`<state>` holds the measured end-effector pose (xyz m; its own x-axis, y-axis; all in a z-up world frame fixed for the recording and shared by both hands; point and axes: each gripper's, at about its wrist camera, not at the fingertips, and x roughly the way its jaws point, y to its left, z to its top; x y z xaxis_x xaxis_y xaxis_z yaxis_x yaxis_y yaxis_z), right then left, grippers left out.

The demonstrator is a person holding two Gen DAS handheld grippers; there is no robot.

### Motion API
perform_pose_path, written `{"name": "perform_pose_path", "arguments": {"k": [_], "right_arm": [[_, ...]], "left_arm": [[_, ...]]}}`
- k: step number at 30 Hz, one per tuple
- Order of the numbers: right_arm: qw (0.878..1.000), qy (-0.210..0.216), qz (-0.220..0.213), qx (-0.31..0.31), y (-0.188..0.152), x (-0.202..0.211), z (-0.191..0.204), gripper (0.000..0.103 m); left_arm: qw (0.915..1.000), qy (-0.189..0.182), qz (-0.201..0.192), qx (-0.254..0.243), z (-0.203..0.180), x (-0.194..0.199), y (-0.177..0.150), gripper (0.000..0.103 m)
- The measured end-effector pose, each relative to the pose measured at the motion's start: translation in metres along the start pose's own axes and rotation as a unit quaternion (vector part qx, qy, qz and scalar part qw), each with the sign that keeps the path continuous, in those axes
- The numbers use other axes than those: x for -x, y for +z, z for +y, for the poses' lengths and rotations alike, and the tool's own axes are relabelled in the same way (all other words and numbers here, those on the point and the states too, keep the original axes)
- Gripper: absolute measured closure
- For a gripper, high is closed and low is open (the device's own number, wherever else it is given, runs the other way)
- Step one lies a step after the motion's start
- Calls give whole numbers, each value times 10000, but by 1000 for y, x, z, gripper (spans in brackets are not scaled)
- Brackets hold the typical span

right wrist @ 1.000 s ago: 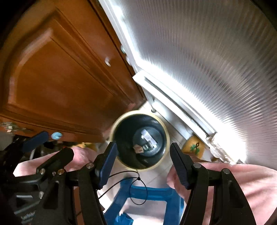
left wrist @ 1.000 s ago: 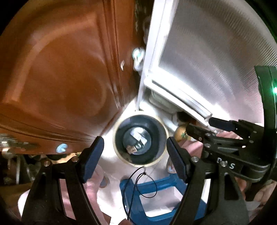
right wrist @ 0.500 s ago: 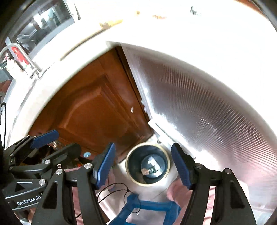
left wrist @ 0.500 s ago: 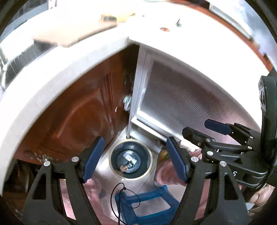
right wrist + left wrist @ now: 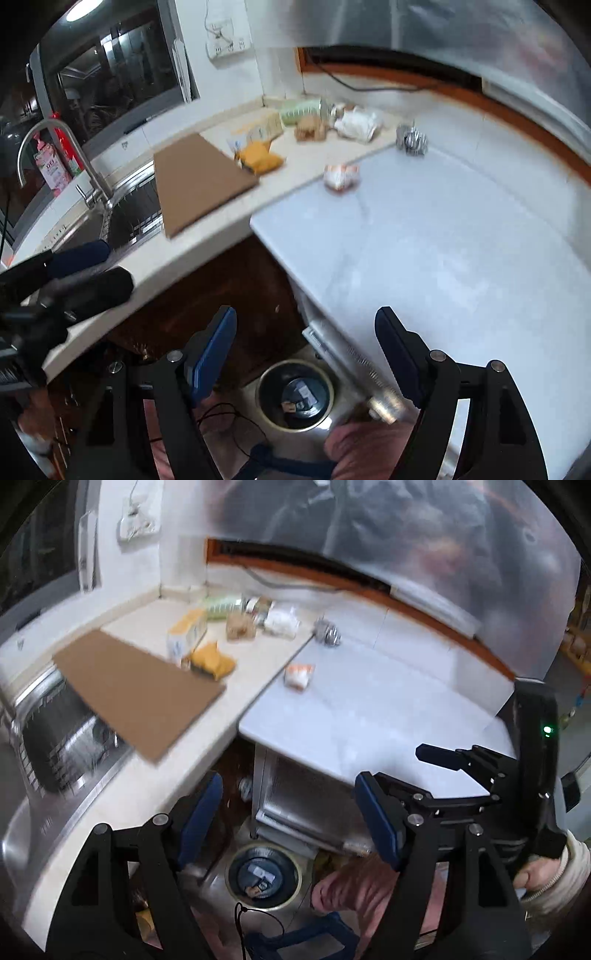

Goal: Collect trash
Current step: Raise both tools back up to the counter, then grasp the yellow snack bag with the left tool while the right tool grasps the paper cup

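Note:
A round trash bin (image 5: pixel 264 877) (image 5: pixel 295 394) stands on the floor below the counter with a few scraps inside. Trash lies on the counter: a white and orange wrapper (image 5: pixel 298 674) (image 5: pixel 340 176), a crumpled foil ball (image 5: pixel 327 633) (image 5: pixel 411 140), a yellow packet (image 5: pixel 212 660) (image 5: pixel 259 157), a brown crumpled piece (image 5: pixel 240 626) (image 5: pixel 310 128), white crumpled paper (image 5: pixel 280 622) (image 5: pixel 356 123), a green pack (image 5: pixel 221 605) (image 5: pixel 301 108) and a small carton (image 5: pixel 186 635) (image 5: pixel 264 127). My left gripper (image 5: pixel 288 821) and right gripper (image 5: pixel 306 350) are open and empty, above the counter's front edge.
A flat cardboard sheet (image 5: pixel 136 692) (image 5: pixel 197 182) overhangs the sink (image 5: pixel 62 731) (image 5: pixel 125 218). A tap (image 5: pixel 55 151) stands at the left. A white appliance top (image 5: pixel 369 716) (image 5: pixel 443 251) adjoins the beige counter. A blue stool (image 5: pixel 303 938) sits on the floor.
Both grippers have risen from low over the bin, in front of the cabinet door, to above counter height. The counter and its trash have come into view. Both stayed open.

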<state>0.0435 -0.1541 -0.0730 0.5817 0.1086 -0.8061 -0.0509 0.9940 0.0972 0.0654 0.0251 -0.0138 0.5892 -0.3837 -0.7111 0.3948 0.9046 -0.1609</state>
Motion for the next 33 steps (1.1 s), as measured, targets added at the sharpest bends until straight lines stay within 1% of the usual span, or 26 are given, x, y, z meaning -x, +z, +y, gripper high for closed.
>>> {"name": "perform_pose_path", "arguments": {"k": [4, 7, 9, 11, 14, 15, 17, 19, 22, 24, 26, 28, 30, 33], "right_arm": [[10000, 11, -50, -57, 48, 7, -19, 24], [9997, 89, -82, -234, 88, 5, -40, 24], [9989, 223, -49, -417, 116, -1, -55, 24], [9980, 302, -12, -549, 135, -14, -65, 24], [9967, 269, 157, -747, 166, -45, -82, 24], [9960, 276, 242, -820, 172, -58, -87, 24], [9940, 307, 384, -974, 175, -86, -93, 25], [9922, 307, 536, -1084, 176, -111, -97, 27], [9904, 229, 727, -1151, 176, -146, -97, 29], [9894, 215, 833, -1170, 175, -168, -96, 31], [9888, 213, 911, -1167, 172, -184, -94, 32], [9891, 167, 954, -1110, 173, -200, -92, 32], [9912, 30, 959, -908, 175, -212, -86, 32], [9928, -96, 983, -682, 176, -223, -78, 32]], "left_arm": [[10000, 80, -42, -22, 11, 3, 42, 31], [9998, 143, 103, 91, 26, -8, 74, 31], [9995, 133, 222, 185, 40, -25, 93, 31], [9991, 119, 322, 249, 50, -45, 106, 31], [9983, 24, 447, 384, 65, -75, 122, 31], [9977, 6, 517, 450, 71, -89, 129, 31], [9968, -15, 605, 523, 79, -108, 135, 31], [9958, 39, 691, 602, 89, -131, 143, 31], [9947, 185, 768, 653, 99, -161, 151, 31], [9941, 286, 789, 686, 105, -178, 156, 31], [9932, 348, 831, 744, 110, -194, 159, 31], [9921, 398, 903, 780, 114, -210, 163, 31], [9915, 439, 976, 739, 116, -225, 165, 31], [9914, 508, 988, 687, 116, -239, 168, 31]]}}
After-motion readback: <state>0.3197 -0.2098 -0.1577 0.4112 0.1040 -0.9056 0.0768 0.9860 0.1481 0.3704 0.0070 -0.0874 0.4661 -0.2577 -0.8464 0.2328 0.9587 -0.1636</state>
